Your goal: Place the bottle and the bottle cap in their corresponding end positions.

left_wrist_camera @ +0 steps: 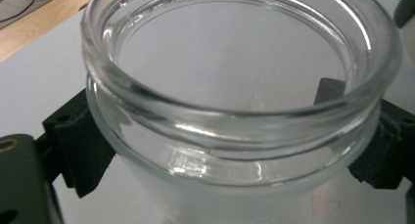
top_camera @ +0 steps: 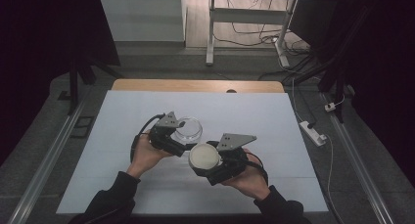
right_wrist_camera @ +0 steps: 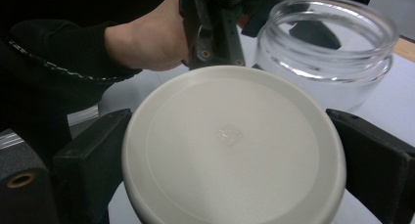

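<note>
We saw a table (top_camera: 195,85) in the middle of the high view, its wooden edge showing at the far side and a pale sheet (top_camera: 122,155) covering the rest of the top. A person's two forearms in dark sleeves came up from the bottom of that frame, one on each side of centre. Just left of centre, the left gripper (top_camera: 182,136) gripped a clear glass jar (top_camera: 189,128), which stood open on the sheet; in the left gripper view the jar (left_wrist_camera: 235,111) took up most of the frame, its thick rim tilted toward us, with one black jaw pressed against its wall at lower left and the other at the right edge. Just right of centre and a little lower in the high view, the right gripper (top_camera: 205,161) clamped a round cream lid (top_camera: 204,156), held flat with its top face up and sitting just beside the jar, lower and to the right of it. In the right gripper view the lid (right_wrist_camera: 230,145) filled the lower middle of the frame between the two black jaws at lower left and lower right, and the jar (right_wrist_camera: 325,53) stood in the upper right, with the left gripper's body above the lid and a hand (right_wrist_camera: 147,38) at upper left.
</note>
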{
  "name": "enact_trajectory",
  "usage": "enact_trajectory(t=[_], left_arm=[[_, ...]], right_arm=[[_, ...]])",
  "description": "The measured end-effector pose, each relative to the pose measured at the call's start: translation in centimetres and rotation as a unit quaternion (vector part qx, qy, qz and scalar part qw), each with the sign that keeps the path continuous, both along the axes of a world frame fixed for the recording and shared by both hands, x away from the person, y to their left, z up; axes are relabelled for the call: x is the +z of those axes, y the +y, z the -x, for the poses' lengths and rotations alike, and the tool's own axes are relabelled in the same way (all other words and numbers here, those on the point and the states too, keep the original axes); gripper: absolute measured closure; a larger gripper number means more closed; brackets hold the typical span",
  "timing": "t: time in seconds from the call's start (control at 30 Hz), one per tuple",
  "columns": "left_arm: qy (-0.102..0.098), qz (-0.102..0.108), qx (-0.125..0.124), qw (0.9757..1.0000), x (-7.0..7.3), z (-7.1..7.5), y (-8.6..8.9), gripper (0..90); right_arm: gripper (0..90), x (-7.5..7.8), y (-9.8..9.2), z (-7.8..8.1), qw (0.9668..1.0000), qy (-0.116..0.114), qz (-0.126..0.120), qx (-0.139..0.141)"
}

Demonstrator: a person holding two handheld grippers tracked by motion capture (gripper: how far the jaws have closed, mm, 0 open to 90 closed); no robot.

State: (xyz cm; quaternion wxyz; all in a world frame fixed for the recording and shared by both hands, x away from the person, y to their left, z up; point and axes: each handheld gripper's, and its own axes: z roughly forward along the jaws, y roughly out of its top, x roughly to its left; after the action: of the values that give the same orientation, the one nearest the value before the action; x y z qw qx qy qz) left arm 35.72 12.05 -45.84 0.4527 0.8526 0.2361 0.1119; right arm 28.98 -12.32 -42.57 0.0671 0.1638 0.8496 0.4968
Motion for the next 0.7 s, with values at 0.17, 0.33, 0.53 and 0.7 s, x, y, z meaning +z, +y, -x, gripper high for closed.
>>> enact_trajectory(t=[0.17, 0.33, 0.53, 0.7], left_arm=[[-0.004, -0.001, -0.001, 1.0, 0.1, -0.5, -0.4, 7.4], [-0.009, -0.001, 0.001, 1.0, 0.3, -1.0, -0.8, 7.4], [-0.01, 0.0, 0.005, 0.9999, 0.3, -1.7, -1.0, 7.4], [-0.011, 0.002, 0.009, 0.9999, 0.2, -2.3, -1.1, 7.4]], right_arm=[[7.1, -0.5, 0.0, 0.2, 1.0, 0.003, -0.001, 0.001], [7.1, -1.0, 0.0, 0.5, 1.0, 0.005, 0.003, 0.001], [7.1, -1.6, 0.0, 0.7, 0.9999, 0.008, 0.007, 0.0], [7.1, -2.4, 0.1, 1.0, 0.9997, 0.009, 0.021, -0.006]])
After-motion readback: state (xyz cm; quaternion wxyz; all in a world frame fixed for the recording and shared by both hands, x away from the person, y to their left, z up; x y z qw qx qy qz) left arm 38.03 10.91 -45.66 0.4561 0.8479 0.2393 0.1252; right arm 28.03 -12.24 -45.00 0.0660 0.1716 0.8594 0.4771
